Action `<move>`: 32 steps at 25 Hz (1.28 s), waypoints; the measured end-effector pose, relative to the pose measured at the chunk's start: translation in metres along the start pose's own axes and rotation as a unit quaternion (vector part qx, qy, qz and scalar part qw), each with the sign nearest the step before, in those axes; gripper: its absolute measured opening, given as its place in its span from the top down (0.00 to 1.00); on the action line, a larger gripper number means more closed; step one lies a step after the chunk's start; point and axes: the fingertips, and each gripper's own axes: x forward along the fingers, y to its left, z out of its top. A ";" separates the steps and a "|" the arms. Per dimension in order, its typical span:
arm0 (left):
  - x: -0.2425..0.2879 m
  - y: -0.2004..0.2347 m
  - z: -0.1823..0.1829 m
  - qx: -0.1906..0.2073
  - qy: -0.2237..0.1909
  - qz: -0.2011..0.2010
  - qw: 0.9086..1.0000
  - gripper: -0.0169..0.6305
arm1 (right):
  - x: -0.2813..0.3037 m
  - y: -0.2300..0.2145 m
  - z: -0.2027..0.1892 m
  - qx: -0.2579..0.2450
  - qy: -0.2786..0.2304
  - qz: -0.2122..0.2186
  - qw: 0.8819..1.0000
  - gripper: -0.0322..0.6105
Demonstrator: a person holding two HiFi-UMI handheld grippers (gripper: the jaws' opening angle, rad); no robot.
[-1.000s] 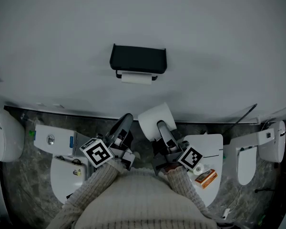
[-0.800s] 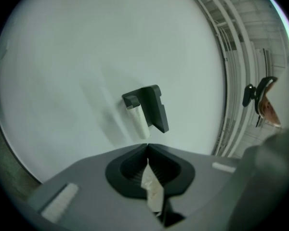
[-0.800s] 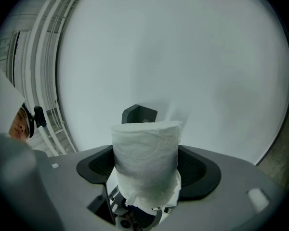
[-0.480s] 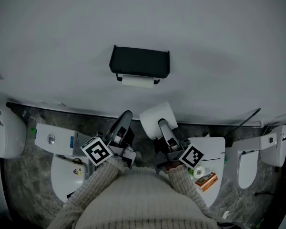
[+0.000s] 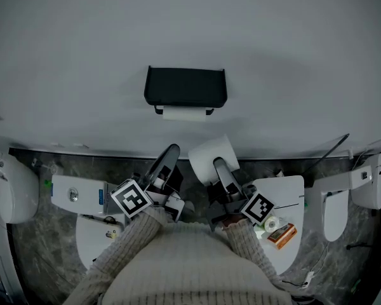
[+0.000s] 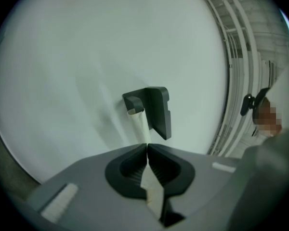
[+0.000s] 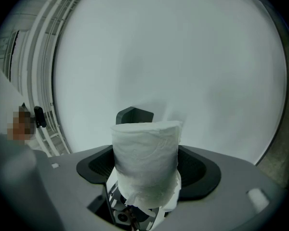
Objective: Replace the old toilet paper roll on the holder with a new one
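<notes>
New roll held up in front of the wall holder

The right gripper [image 5: 216,165] clamps the new toilet paper roll [image 5: 207,157] between its jaws, the roll standing upright below and slightly right of the black holder [image 5: 185,86] on the grey wall [image 5: 286,49]. The nearly spent old roll [image 5: 184,114] sits under the holder's shelf, a strip of paper hanging from it. The left gripper [image 5: 171,150] has its jaws pressed together and holds nothing, just beside the new roll and pointing at the holder.
</notes>
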 end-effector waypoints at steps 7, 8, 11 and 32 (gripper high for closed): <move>0.014 -0.003 0.009 -0.029 -0.018 -0.038 0.999 0.94 | 0.004 -0.005 0.006 -0.001 -0.010 -0.006 1.000 0.34; 0.015 -0.003 0.009 -0.033 -0.017 -0.038 0.999 0.92 | 0.005 -0.004 0.007 -0.002 -0.011 -0.006 1.000 0.34; 0.019 -0.003 0.010 -0.036 -0.015 -0.036 0.999 0.83 | 0.007 -0.003 0.009 -0.001 -0.012 -0.006 1.000 0.34; 0.064 0.015 0.045 -0.077 -0.070 -0.043 0.994 0.56 | 0.014 -0.020 0.027 0.015 -0.027 -0.024 0.999 0.34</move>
